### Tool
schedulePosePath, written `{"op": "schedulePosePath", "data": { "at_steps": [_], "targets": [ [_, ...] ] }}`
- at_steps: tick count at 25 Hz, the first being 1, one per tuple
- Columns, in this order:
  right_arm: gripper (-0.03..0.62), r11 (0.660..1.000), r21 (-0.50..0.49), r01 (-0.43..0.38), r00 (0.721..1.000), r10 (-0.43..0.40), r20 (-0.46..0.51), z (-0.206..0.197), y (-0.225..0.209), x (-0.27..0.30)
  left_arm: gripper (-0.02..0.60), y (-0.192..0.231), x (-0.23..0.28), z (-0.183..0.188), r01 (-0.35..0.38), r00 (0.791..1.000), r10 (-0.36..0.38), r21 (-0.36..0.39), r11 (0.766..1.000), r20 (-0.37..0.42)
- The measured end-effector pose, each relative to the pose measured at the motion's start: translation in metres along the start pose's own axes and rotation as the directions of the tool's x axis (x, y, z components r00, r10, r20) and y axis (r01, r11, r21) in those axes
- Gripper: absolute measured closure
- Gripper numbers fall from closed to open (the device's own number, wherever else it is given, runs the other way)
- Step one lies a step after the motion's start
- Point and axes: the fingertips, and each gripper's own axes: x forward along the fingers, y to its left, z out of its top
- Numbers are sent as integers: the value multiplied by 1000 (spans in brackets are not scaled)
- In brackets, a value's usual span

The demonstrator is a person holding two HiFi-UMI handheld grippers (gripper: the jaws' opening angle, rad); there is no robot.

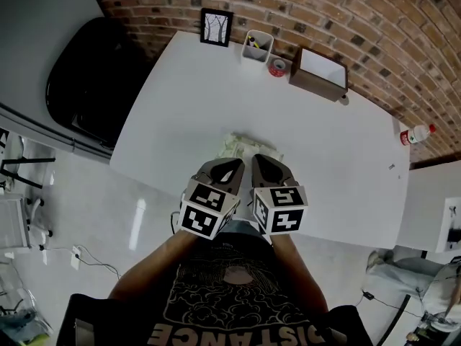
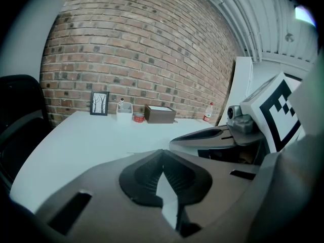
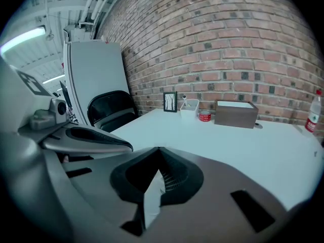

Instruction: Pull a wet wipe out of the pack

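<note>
- A white table (image 1: 180, 99) is standing against a brick wall (image 1: 324, 13). It is carrying a picture frame (image 1: 216, 27), a brown box (image 1: 319, 73) and a bottle (image 1: 416, 133) towards its far side.
- The left hand-held gripper (image 1: 232, 167) is pointing forward over the near part of the table. Its jaws are pressing together at the tips, with nothing caught between them.
- The right hand-held gripper (image 1: 259, 161) is sitting just beside it, jaws likewise closed and empty.
- The pack of wet wipes (image 1: 241, 144) is lying on the table just ahead of both tips. They are partly hiding it, and its long side seems to be running across the head view.
- Judging from this, either gripper is needing only a short forward reach, since the pack is sitting almost evenly between them. The jaws would be needing to open first.
</note>
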Motion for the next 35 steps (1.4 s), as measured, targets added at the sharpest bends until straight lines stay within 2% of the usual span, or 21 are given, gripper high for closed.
{"op": "schedulePosePath", "data": {
  "at_steps": [16,35],
  "targets": [
    [577,999,-9,45,997,-44,69,7,23,-33,569,-9,-30,1,-3,999,1,27,1000,52],
    [577,998,-27,63,991,-60,116,-13,60,-82,569,-36,-75,-15,-24,995,20,34,999,98]
  ]
}}
